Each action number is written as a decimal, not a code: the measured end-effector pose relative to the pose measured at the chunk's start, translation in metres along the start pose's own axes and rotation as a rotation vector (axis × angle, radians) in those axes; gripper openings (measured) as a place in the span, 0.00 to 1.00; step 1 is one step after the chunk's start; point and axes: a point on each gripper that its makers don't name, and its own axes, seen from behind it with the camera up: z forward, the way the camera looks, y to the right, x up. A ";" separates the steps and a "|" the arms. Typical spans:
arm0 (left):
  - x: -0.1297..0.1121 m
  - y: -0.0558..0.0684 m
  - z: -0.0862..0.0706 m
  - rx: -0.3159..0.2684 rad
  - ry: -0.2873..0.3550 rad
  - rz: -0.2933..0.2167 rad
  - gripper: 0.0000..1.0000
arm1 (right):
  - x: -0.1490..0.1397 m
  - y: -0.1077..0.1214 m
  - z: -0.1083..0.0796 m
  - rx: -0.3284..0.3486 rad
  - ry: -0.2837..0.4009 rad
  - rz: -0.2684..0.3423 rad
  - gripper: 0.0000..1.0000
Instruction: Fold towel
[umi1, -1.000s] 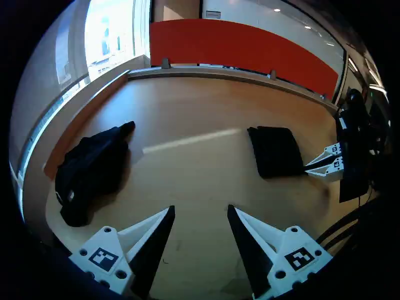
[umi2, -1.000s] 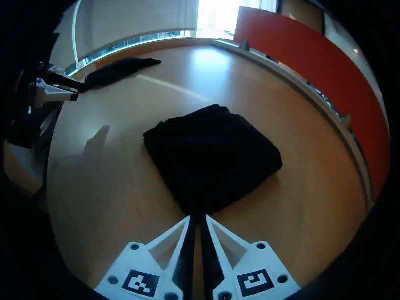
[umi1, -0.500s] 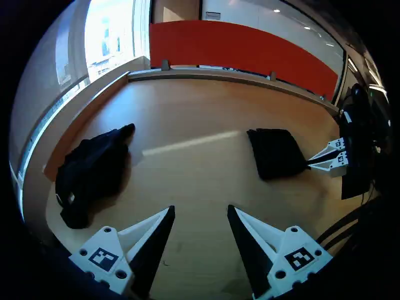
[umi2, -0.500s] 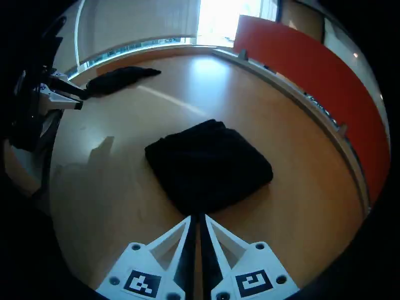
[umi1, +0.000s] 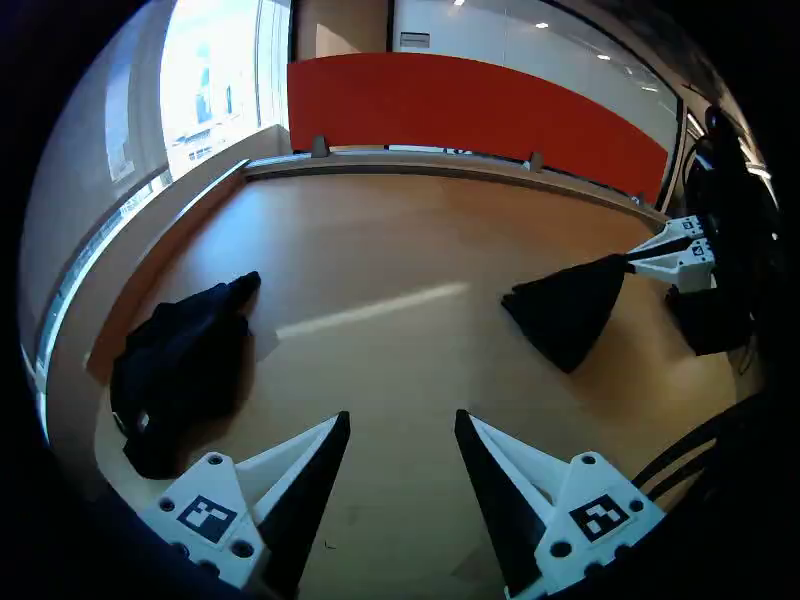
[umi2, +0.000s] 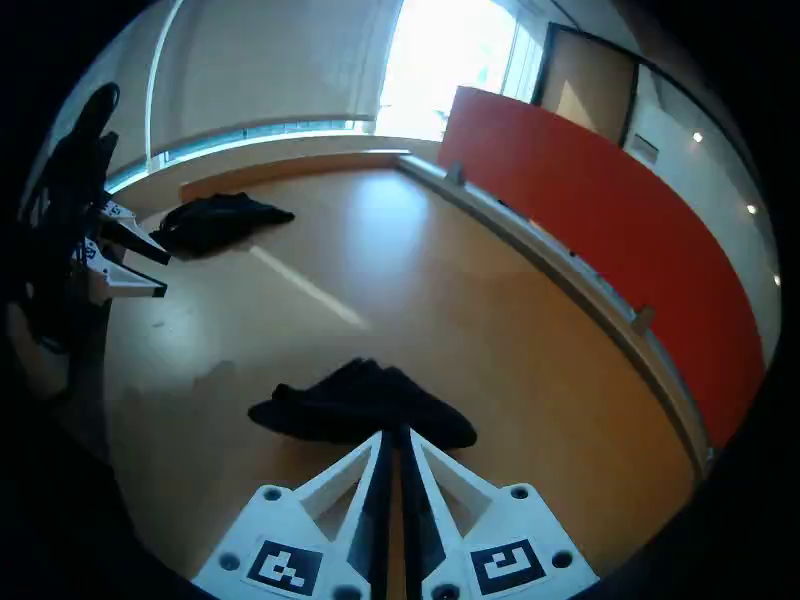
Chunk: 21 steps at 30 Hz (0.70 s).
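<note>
Here, right gripper (umi2: 397, 438) pinching towel (umi2: 340, 405) edge, left gripper (umi1: 401, 416) parted, wide tabletop (umi1: 400, 240) around.

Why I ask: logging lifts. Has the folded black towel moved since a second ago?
Yes. The right gripper, shut on the folded towel, has lifted one edge off the table, up toward the red panel.

The wooden table (umi1: 400, 230) carries a crumpled black towel (umi1: 180, 350).

Left hand-held gripper (umi1: 401, 414) spread, right (umi2: 394, 436) clamped
</note>
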 end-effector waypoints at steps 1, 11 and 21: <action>0.002 0.001 0.000 -0.002 0.002 0.002 0.77 | 0.006 0.004 -0.003 -0.005 0.009 0.002 0.05; 0.020 0.012 0.000 -0.018 0.026 0.021 0.77 | 0.044 0.039 -0.037 -0.059 0.068 0.011 0.05; 0.033 0.024 0.003 -0.036 0.034 0.033 0.77 | 0.043 0.075 -0.069 -0.103 0.094 0.078 0.05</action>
